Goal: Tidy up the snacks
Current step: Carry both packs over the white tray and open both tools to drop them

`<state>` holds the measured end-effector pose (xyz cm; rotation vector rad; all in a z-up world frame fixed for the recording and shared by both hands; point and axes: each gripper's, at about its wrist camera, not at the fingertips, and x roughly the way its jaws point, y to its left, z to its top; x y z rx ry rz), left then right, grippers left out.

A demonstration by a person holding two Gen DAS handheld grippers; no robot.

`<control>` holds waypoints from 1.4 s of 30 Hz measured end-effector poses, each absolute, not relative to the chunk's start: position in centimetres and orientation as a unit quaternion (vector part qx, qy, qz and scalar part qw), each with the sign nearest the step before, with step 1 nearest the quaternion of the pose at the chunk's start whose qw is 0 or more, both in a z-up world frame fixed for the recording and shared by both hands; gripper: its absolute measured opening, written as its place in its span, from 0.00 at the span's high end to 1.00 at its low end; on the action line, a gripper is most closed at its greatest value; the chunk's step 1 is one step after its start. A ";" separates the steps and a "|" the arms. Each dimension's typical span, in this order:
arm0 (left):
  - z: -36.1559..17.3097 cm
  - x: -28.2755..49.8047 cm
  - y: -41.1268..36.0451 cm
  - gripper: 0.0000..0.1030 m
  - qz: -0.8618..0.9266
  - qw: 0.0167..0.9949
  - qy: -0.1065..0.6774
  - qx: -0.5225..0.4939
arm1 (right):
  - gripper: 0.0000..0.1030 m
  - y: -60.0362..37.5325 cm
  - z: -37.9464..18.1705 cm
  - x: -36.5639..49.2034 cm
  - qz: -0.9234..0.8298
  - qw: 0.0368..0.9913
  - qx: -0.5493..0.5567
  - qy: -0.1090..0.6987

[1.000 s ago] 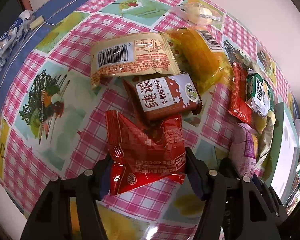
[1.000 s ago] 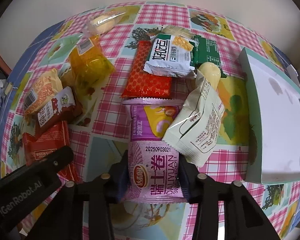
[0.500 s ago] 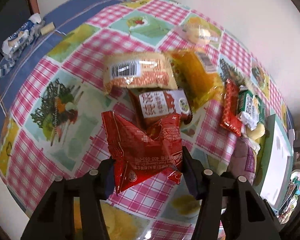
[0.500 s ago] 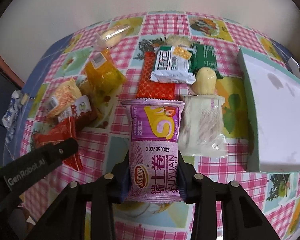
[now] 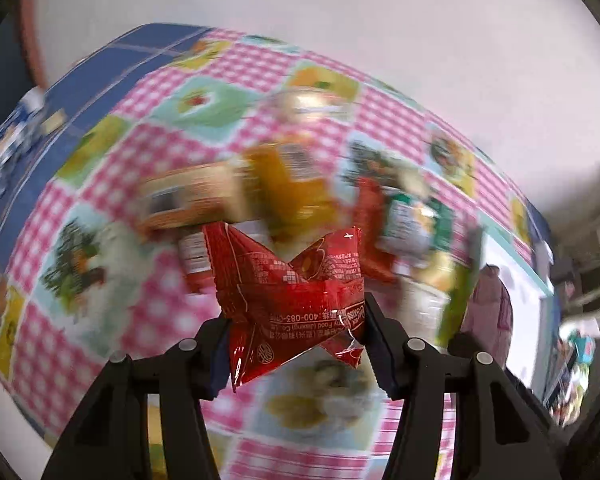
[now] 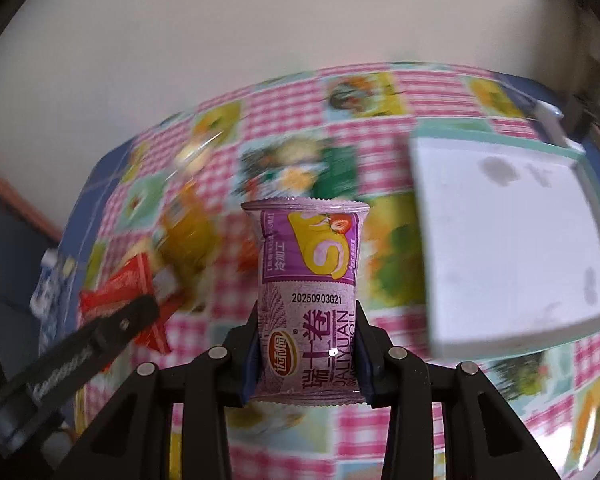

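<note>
My left gripper [image 5: 296, 340] is shut on a crumpled red snack packet [image 5: 288, 280] and holds it well above the checked tablecloth. My right gripper [image 6: 306, 348] is shut on a purple Swiss-roll packet [image 6: 310, 280], also lifted off the table. The left gripper's arm and its red packet [image 6: 120, 292] show at the left of the right wrist view. A white tray with a teal rim [image 6: 508, 236] lies to the right; it also shows in the left wrist view [image 5: 512, 280]. The background is motion-blurred.
Several snack packets lie blurred in a row on the cloth: an orange one [image 5: 288, 184], a tan one [image 5: 188, 200], a green-and-white one [image 5: 416, 224] and a green one [image 6: 336, 172]. A white wall stands behind the table. A blue-white wrapper [image 5: 12, 136] lies at the far left.
Both grippers have risen from the table, each carrying its packet. The snacks below look smaller and blurred, and the white tray has come closer to the right gripper's centre of view.
</note>
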<state>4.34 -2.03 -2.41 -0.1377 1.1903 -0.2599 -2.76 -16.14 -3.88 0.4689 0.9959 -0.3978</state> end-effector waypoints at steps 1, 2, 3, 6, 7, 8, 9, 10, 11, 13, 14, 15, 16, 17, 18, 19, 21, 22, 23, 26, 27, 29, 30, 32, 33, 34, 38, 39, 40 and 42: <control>-2.3 4.5 -3.2 0.43 -0.135 0.817 0.558 -0.058 | 0.61 -17.2 -4.0 -2.9 -0.202 0.829 0.227 0.470; -2.1 4.5 -4.5 0.43 -0.147 0.816 0.557 -0.049 | 0.61 -18.3 -4.1 -3.1 -0.218 0.823 0.232 0.470; -1.9 4.6 -5.9 0.43 -0.158 0.816 0.554 -0.039 | 0.61 -19.6 -4.2 -3.4 -0.235 0.818 0.237 0.469; -1.6 4.6 -10.0 0.43 -0.196 0.813 0.549 -0.015 | 0.61 -23.1 -4.5 -4.3 -0.267 0.804 0.262 0.463; -1.5 4.6 -11.2 0.43 -0.209 0.810 0.548 -0.011 | 0.61 -24.1 -4.6 -4.7 -0.275 0.799 0.270 0.461; -1.5 4.7 -12.6 0.43 -0.223 0.806 0.548 -0.005 | 0.61 -25.1 -4.8 -5.0 -0.284 0.795 0.278 0.459; -1.5 4.6 -13.9 0.43 -0.234 0.803 0.548 0.002 | 0.60 -26.1 -4.9 -5.4 -0.292 0.790 0.287 0.456; -1.5 4.6 -15.2 0.43 -0.245 0.800 0.547 0.008 | 0.60 -27.1 -5.0 -5.7 -0.300 0.786 0.294 0.454; -1.6 4.6 -16.6 0.43 -0.259 0.796 0.547 0.014 | 0.60 -27.8 -5.1 -6.0 -0.306 0.783 0.300 0.452; -1.9 4.6 -19.1 0.43 -0.280 0.788 0.548 0.024 | 0.60 -29.5 -5.3 -6.6 -0.321 0.776 0.311 0.445; -2.2 4.6 -20.5 0.43 -0.291 0.783 0.549 0.030 | 0.60 -30.3 -5.3 -6.8 -0.328 0.773 0.316 0.442; -2.4 4.6 -21.4 0.43 -0.299 0.780 0.549 0.032 | 0.60 -31.2 -5.4 -7.2 -0.337 0.768 0.320 0.440; -2.7 4.7 -22.5 0.43 -0.305 0.775 0.552 0.036 | 0.60 -31.8 -5.5 -7.4 -0.344 0.765 0.324 0.438; -3.0 4.8 -23.2 0.43 -0.309 0.772 0.554 0.040 | 0.60 -32.6 -5.6 -7.7 -0.351 0.762 0.327 0.435; -3.3 4.9 -24.1 0.43 -0.314 0.769 0.555 0.042 | 0.60 -33.4 -5.6 -7.9 -0.359 0.758 0.329 0.433; -3.7 5.2 -24.9 0.43 -0.319 0.766 0.556 0.044 | 0.60 -34.1 -5.7 -8.2 -0.367 0.755 0.331 0.432; -4.4 5.6 -26.0 0.43 -0.326 0.760 0.560 0.046 | 0.60 -35.6 -6.1 -8.7 -0.383 0.745 0.339 0.427; -4.8 5.8 -26.7 0.43 -0.330 0.757 0.562 0.049 | 0.60 -36.2 -6.2 -8.9 -0.389 0.741 0.344 0.426; -5.0 6.0 -27.4 0.43 -0.333 0.756 0.561 0.053 | 0.60 -36.7 -6.4 -9.1 -0.392 0.738 0.348 0.425; -5.9 6.1 -29.2 0.43 -0.345 0.747 0.564 0.067 | 0.60 -38.1 -7.2 -9.7 -0.400 0.728 0.364 0.421; -6.3 6.2 -29.7 0.43 -0.347 0.744 0.567 0.069 | 0.60 -38.4 -7.5 -9.8 -0.402 0.725 0.368 0.422; -7.2 6.4 -30.6 0.43 -0.346 0.741 0.570 0.072 | 0.60 -38.8 -8.0 -9.8 -0.404 0.719 0.372 0.426; -7.5 6.5 -30.9 0.43 -0.343 0.741 0.572 0.074 | 0.60 -38.9 -8.2 -9.7 -0.403 0.718 0.373 0.428; -8.4 6.9 -31.3 0.43 -0.336 0.740 0.578 0.075 | 0.60 -39.1 -8.6 -9.6 -0.400 0.716 0.376 0.430; -8.8 7.0 -31.4 0.43 -0.333 0.739 0.581 0.076 | 0.61 -39.1 -8.8 -9.5 -0.399 0.715 0.377 0.432; -9.3 7.1 -31.4 0.43 -0.328 0.738 0.584 0.079 | 0.60 -39.1 -9.0 -9.4 -0.397 0.715 0.378 0.433; -9.8 7.4 -30.9 0.43 -0.321 0.741 0.587 0.067 | 0.61 -38.9 -9.1 -9.0 -0.391 0.718 0.377 0.436; -9.8 7.4 -30.7 0.43 -0.318 0.742 0.586 0.069 | 0.61 -38.8 -9.1 -8.9 -0.389 0.719 0.376 0.436; -9.8 7.5 -30.4 0.43 -0.312 0.744 0.586 0.070 | 0.60 -38.7 -9.1 -8.9 -0.388 0.720 0.375 0.436; -9.7 7.9 -29.5 0.43 -0.307 0.747 0.587 0.065 | 0.61 -38.5 -8.9 -8.7 -0.386 0.724 0.372 0.435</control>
